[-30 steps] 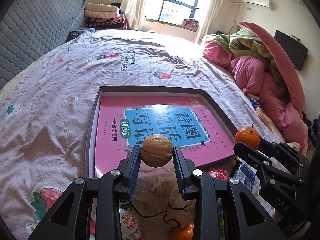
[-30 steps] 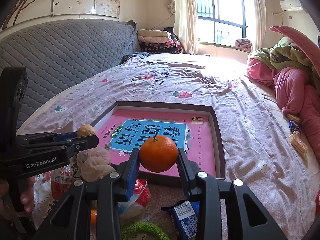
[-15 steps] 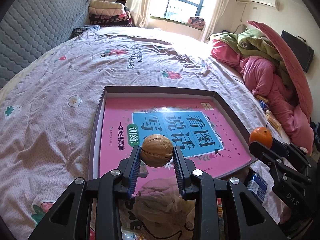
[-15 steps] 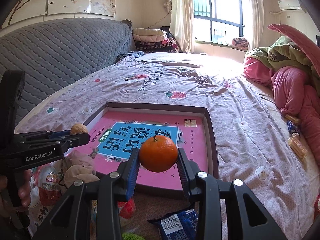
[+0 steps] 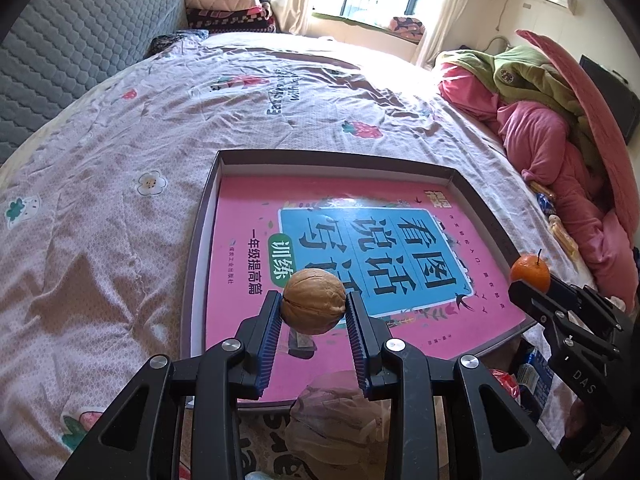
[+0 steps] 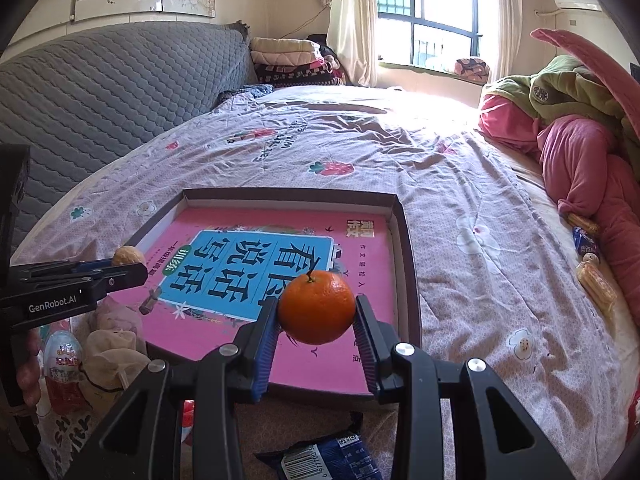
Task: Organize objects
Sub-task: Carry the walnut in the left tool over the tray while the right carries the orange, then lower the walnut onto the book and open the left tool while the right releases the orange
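In the left wrist view, the tray [image 5: 200, 240] is seen nearer than a second ago; a wrinkled brown walnut [image 5: 313, 301] is clamped in the left tool [image 5: 312, 312] above its near edge. In the right wrist view, the tray likewise looms nearer; a glossy tangerine [image 6: 316, 307] is clamped in the right tool [image 6: 316, 320] over its near right corner.

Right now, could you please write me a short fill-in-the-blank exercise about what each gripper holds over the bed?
The left gripper is shut on a brown ____.
The right gripper is shut on a round ____ mandarin.
Inside the shallow dark-rimmed cardboard tray lies a book with a ____ cover.

Missing words: walnut; orange; pink
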